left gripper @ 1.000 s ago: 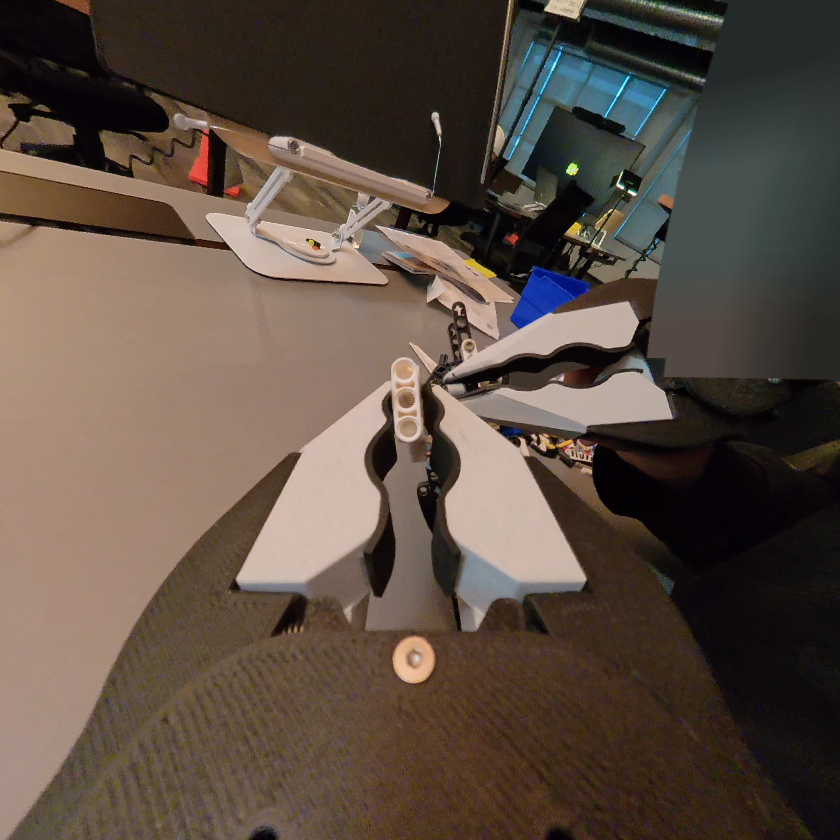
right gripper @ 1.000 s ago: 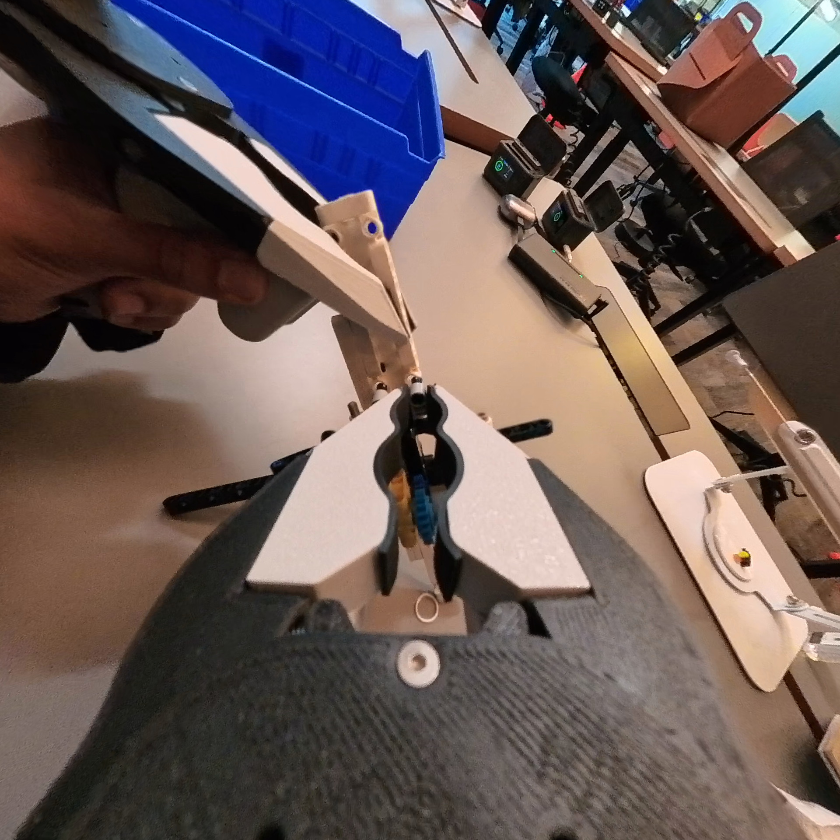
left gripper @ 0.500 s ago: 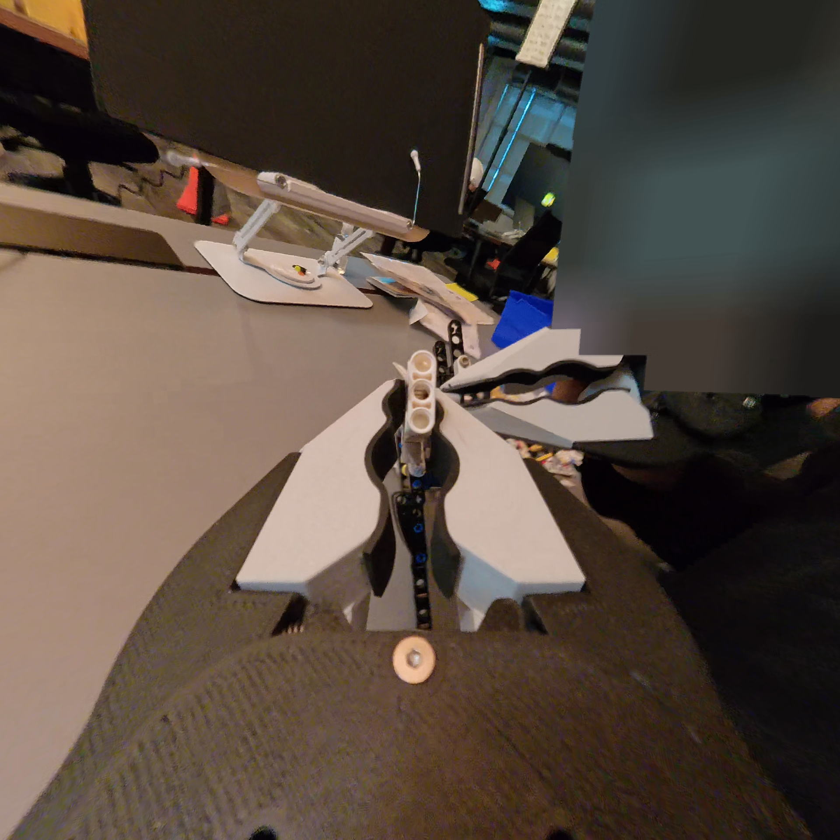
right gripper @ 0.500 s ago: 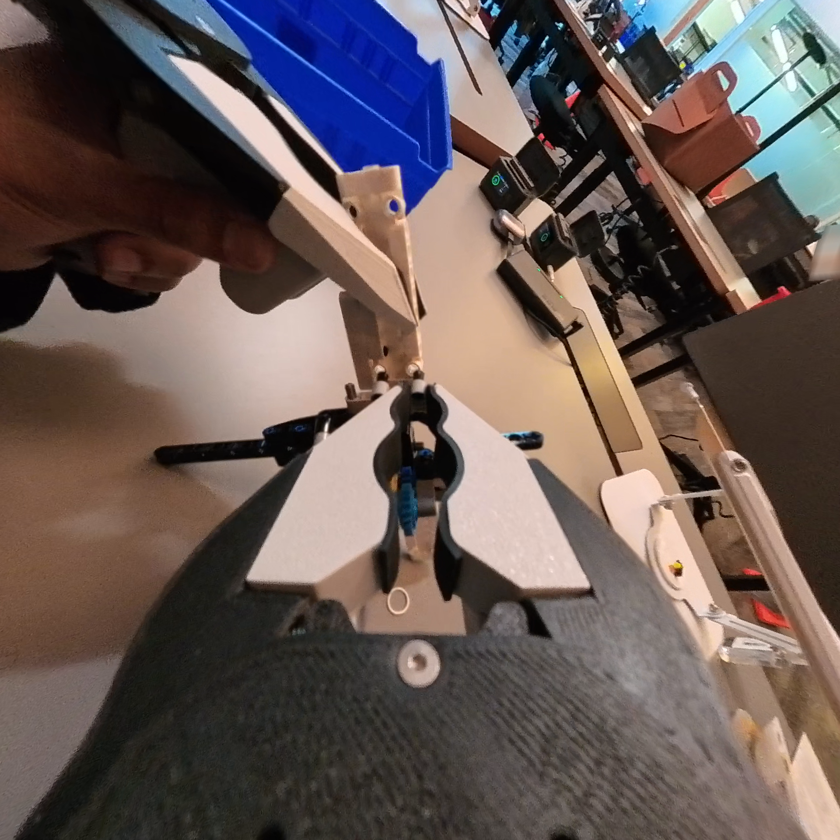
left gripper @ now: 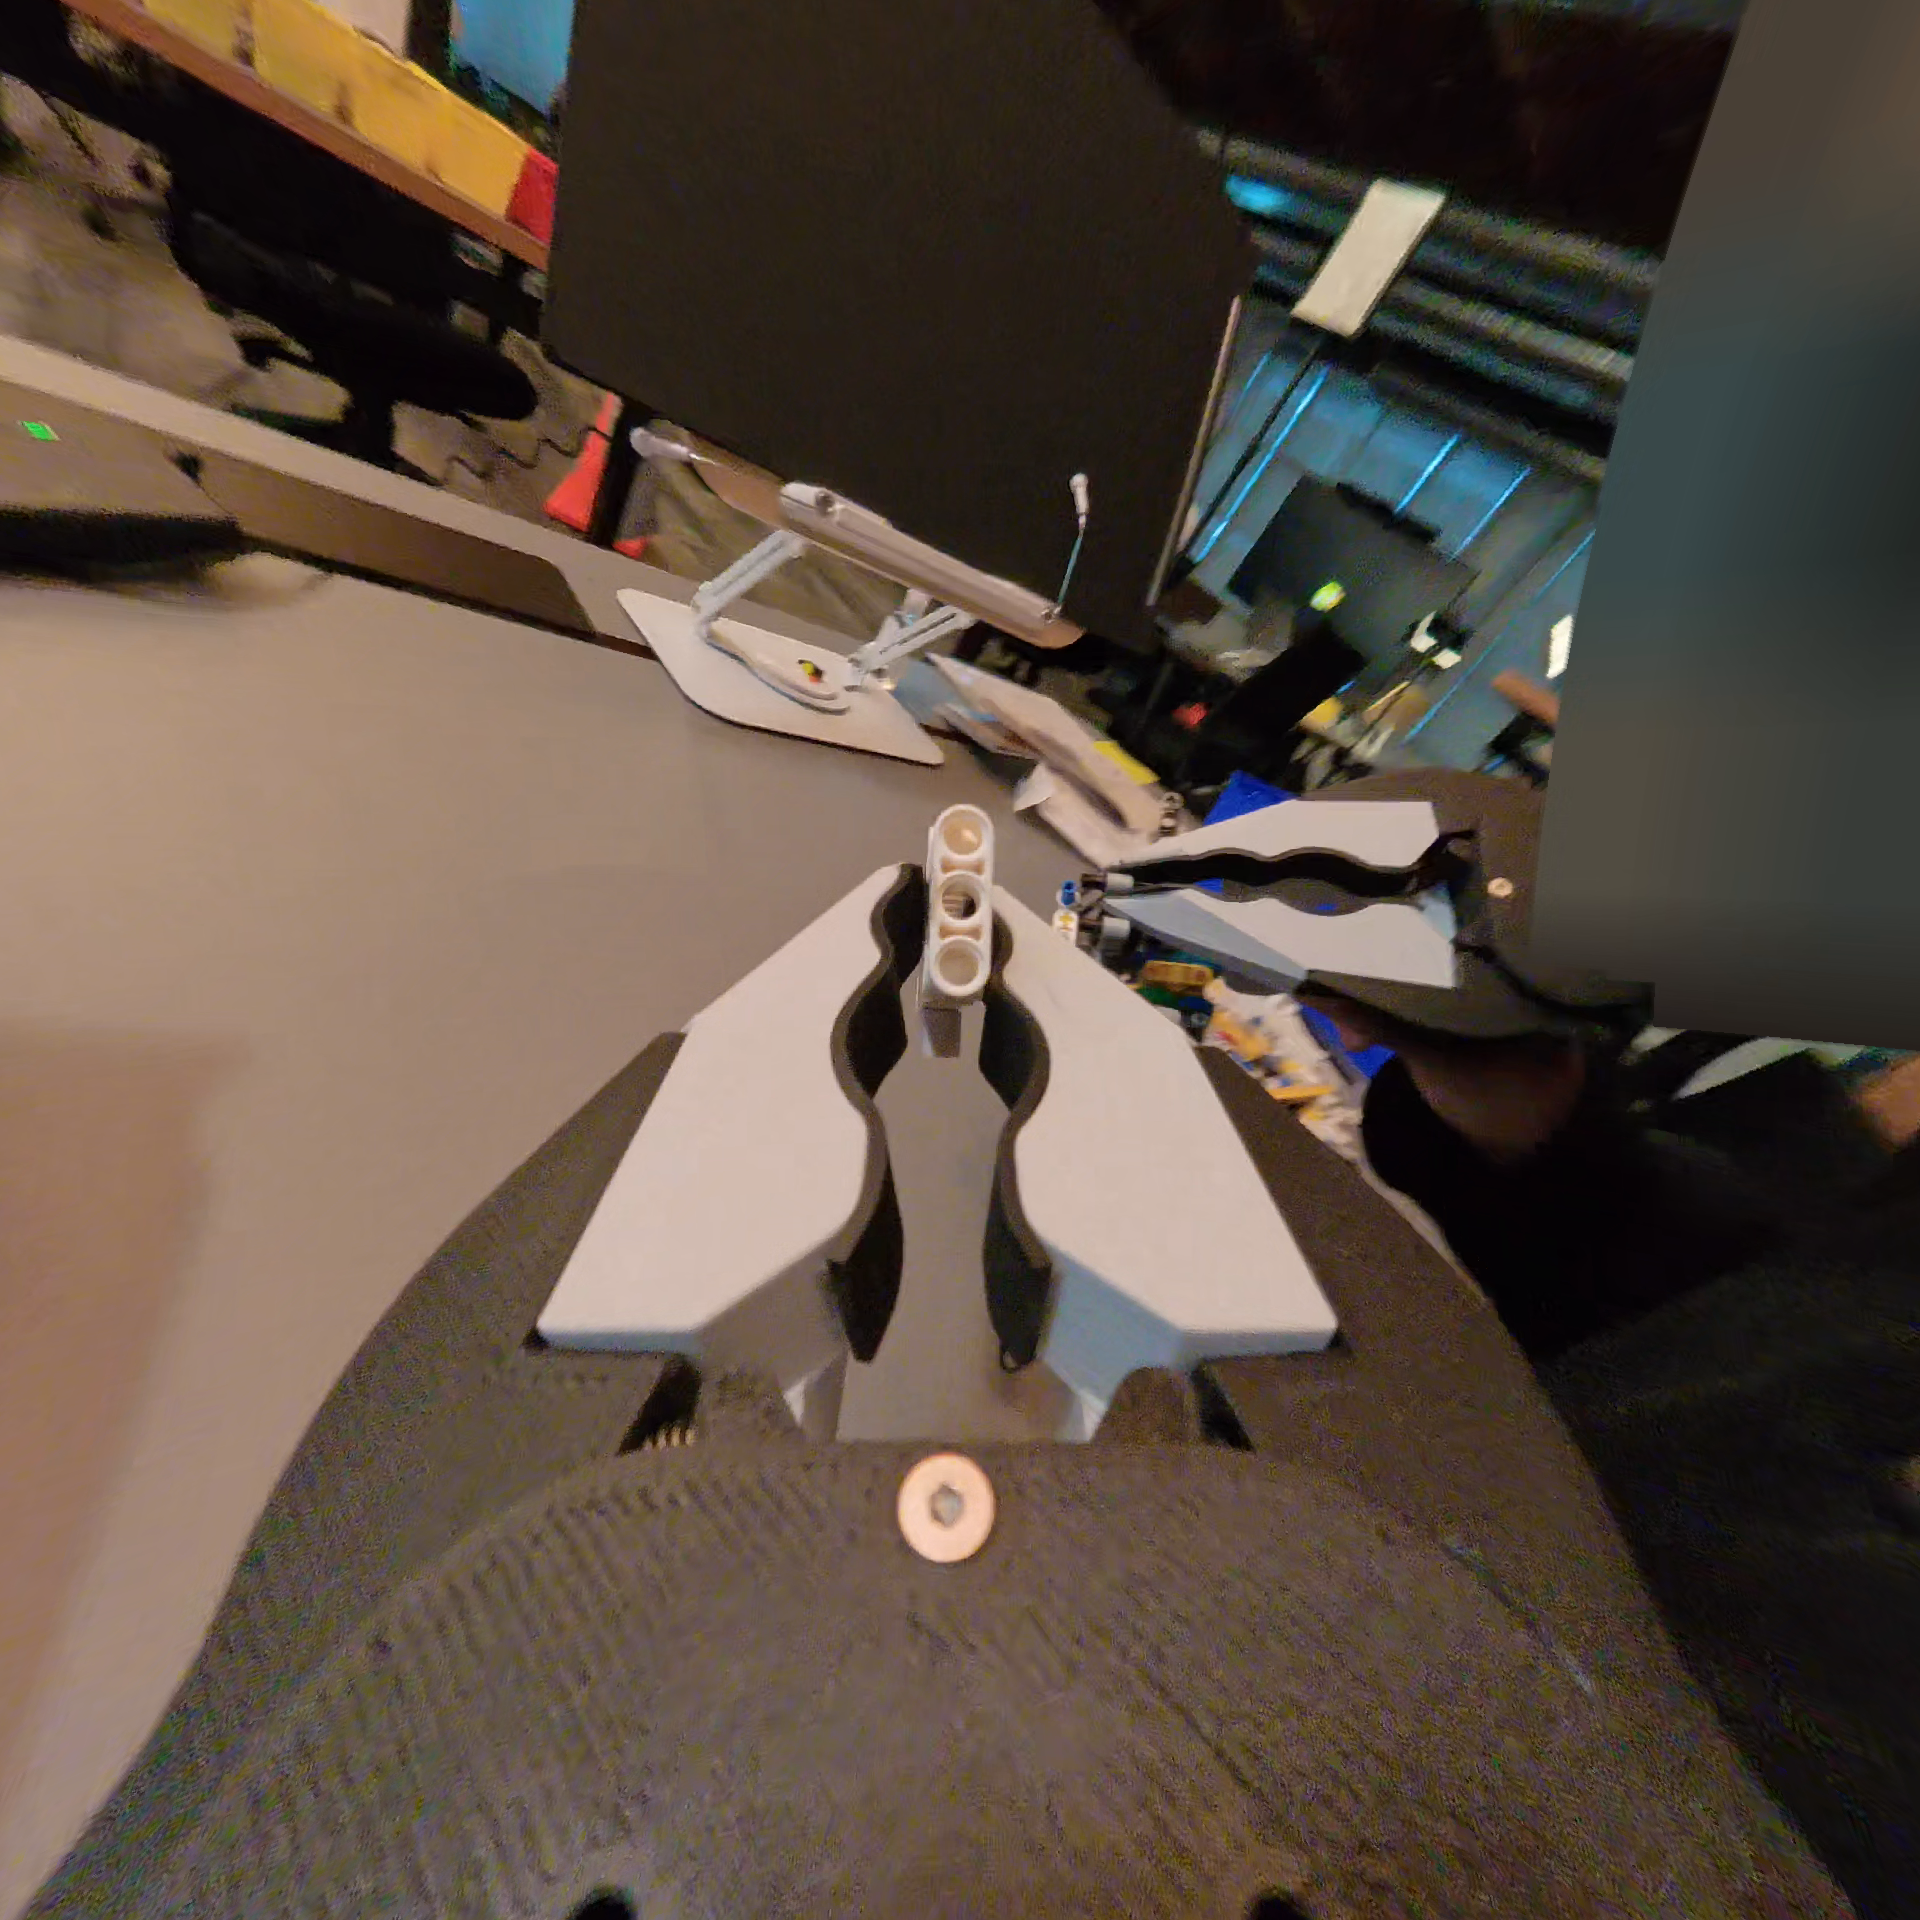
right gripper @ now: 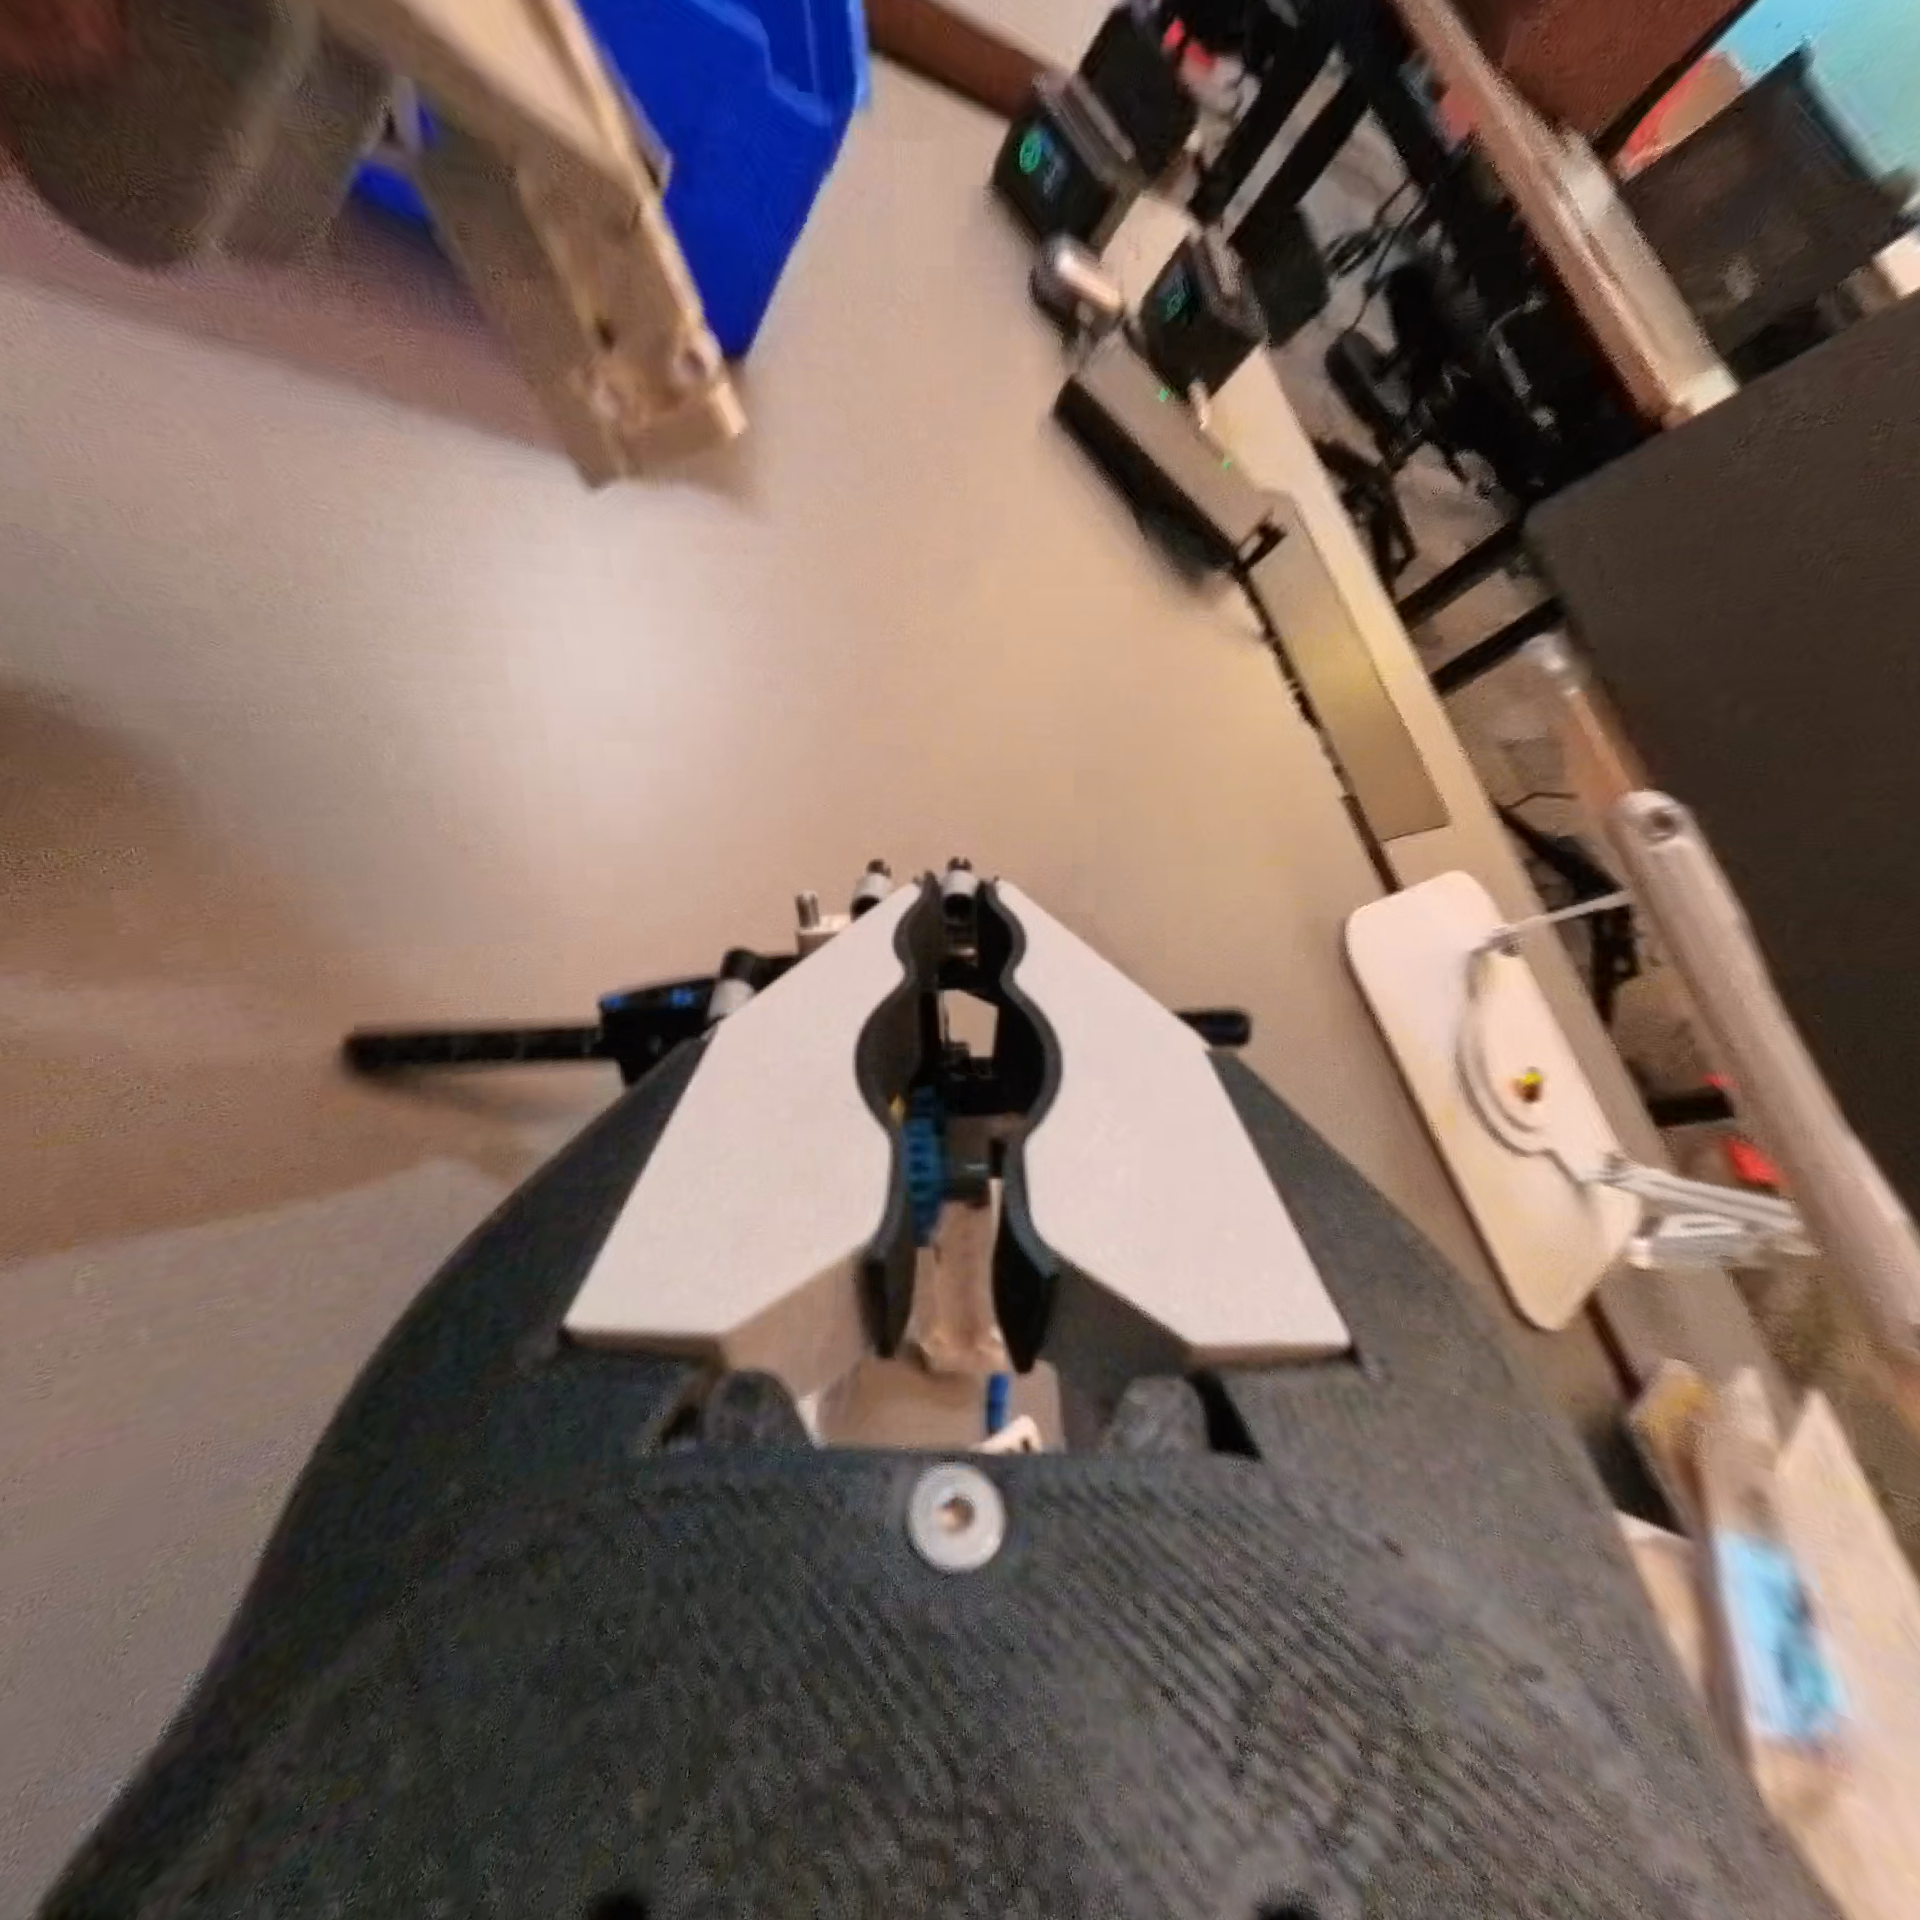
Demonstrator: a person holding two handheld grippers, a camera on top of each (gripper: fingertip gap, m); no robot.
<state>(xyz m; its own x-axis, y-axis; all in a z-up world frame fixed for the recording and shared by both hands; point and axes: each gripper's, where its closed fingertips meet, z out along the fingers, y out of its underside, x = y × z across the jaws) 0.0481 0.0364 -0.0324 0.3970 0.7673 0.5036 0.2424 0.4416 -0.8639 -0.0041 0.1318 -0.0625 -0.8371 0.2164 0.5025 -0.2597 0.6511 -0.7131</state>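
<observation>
My left gripper (left gripper: pixel 954 896) is shut on a white beam with three holes (left gripper: pixel 961 831), which stands up out of the fingertips above the grey table (left gripper: pixel 364 883). My right gripper (right gripper: pixel 958 891) is shut on a black brick assembly (right gripper: pixel 488 1039) with grey pins at the tips and a blue gear (right gripper: pixel 920 1143) between the jaws. In the left wrist view the right gripper (left gripper: pixel 1117 896) is off to the right, apart from the white beam. In the right wrist view the left gripper with its beam (right gripper: pixel 623 312) is a blur at the upper left.
A blue bin (right gripper: pixel 769 156) stands at the back. A pile of loose bricks (left gripper: pixel 1247 1029) lies under the right gripper. A white laptop stand (left gripper: pixel 790 686), papers (left gripper: pixel 1049 727) and a dark screen (left gripper: pixel 883 260) are farther off. Small devices (right gripper: pixel 1174 291) line the table edge. The left gripper's tips are roughly 12 cm from the right gripper's.
The two grippers were close together, the white beam near the black assembly's pins. They have drawn apart, each keeping its own piece. Both views are blurred by motion.
</observation>
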